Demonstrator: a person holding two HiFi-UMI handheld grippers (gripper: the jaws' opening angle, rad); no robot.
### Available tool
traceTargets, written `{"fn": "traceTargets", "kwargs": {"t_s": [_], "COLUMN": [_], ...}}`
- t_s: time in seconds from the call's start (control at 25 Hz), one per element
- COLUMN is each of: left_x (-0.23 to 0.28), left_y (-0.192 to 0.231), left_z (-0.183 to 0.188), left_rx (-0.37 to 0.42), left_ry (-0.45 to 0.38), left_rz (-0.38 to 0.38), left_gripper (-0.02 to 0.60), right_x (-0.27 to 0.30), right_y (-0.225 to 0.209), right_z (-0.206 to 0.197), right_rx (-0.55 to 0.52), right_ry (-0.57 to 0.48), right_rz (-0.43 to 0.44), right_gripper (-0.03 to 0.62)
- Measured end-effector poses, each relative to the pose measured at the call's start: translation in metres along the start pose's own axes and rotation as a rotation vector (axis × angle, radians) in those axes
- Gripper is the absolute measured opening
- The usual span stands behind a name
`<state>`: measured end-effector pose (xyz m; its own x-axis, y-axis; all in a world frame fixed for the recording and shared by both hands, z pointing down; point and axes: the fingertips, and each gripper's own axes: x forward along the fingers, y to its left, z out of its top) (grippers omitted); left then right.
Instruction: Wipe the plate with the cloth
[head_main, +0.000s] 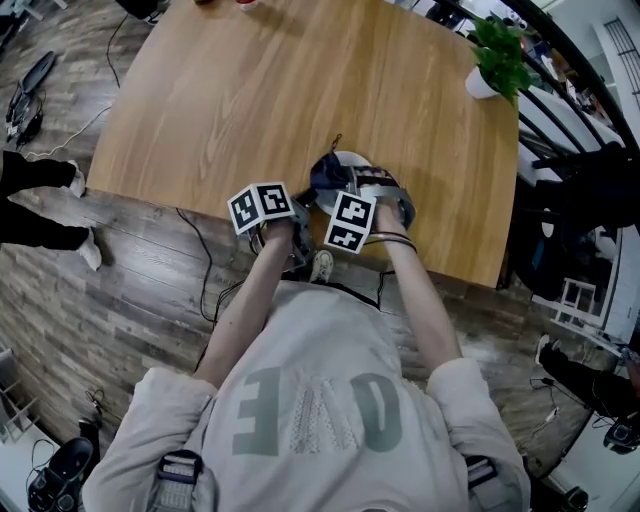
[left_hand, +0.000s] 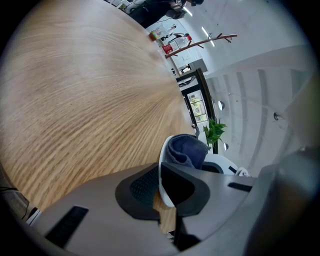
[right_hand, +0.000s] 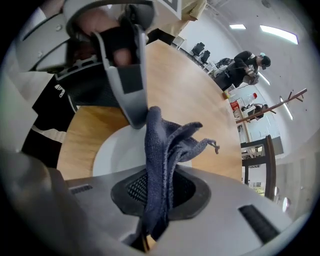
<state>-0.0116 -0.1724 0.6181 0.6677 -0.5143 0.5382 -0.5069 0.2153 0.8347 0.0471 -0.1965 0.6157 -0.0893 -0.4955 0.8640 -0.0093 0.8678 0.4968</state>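
In the right gripper (right_hand: 159, 192), the cloth (right_hand: 160, 145) stretches lengthwise toward the plate (right_hand: 112, 152).

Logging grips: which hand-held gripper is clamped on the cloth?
The right hand-held gripper pinches the blue cloth; the left hand-held gripper clamps the white plate instead.

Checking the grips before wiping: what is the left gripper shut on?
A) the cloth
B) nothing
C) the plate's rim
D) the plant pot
C: in the left gripper view, the left gripper pinches the rim of the white plate, while the cloth is clamped in the right gripper.
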Motion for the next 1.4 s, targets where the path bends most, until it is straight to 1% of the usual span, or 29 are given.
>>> {"fn": "traceTargets", "kwargs": {"t_s": [0.2, 0.48, 0.8, 0.92, 1.0, 1.04, 1.08, 1.12, 1.2, 1.28, 1.4], "left_x": [-0.001, 0.002, 0.003, 0.003, 0.004, 0.004, 0.004, 0.002, -0.003, -0.009, -0.022], "left_y": [0.0, -0.001, 0.0, -0.001, -0.006, -0.011, -0.017, -0.022, -0.03, -0.034, -0.036], "left_z": [0.0, 0.002, 0.002, 0.002, 0.003, 0.004, 0.006, 0.007, 0.008, 0.014, 0.03], "left_rx": [0.002, 0.004, 0.0, -0.019, -0.049, -0.058, -0.055, -0.04, -0.001, 0.029, 0.038], "left_ry": [-0.005, -0.013, -0.016, -0.015, -0.012, -0.013, -0.015, -0.019, -0.031, -0.052, -0.097], "left_rz": [0.0, 0.006, 0.006, -0.016, -0.063, -0.093, -0.116, -0.129, -0.129, -0.124, -0.128], "left_gripper": [0.025, 0.025, 0.025, 0.025, 0.026, 0.077, 0.148, 0.206, 0.224, 0.227, 0.227], "right_x": [-0.016, -0.04, -0.06, -0.061, -0.06, -0.059, -0.058, -0.057, -0.056, -0.052, -0.037], "right_y": [0.03, 0.064, 0.087, 0.073, 0.049, 0.036, 0.025, 0.015, -0.002, -0.019, -0.04], "right_z": [0.003, 0.002, 0.004, 0.002, -0.002, -0.005, -0.007, -0.01, -0.014, -0.015, -0.005], "right_rx": [-0.072, -0.093, -0.145, -0.091, -0.042, -0.025, -0.008, 0.012, 0.063, 0.109, 0.152], "right_ry": [-0.027, -0.048, -0.06, -0.08, -0.079, -0.076, -0.073, -0.073, -0.077, -0.084, -0.101], "right_rz": [0.032, 0.135, 0.223, 0.21, 0.165, 0.141, 0.121, 0.104, 0.074, 0.053, 0.047], "right_gripper": [0.057, 0.057, 0.057, 0.057, 0.057, 0.057, 0.057, 0.057, 0.057, 0.057, 0.057]}}
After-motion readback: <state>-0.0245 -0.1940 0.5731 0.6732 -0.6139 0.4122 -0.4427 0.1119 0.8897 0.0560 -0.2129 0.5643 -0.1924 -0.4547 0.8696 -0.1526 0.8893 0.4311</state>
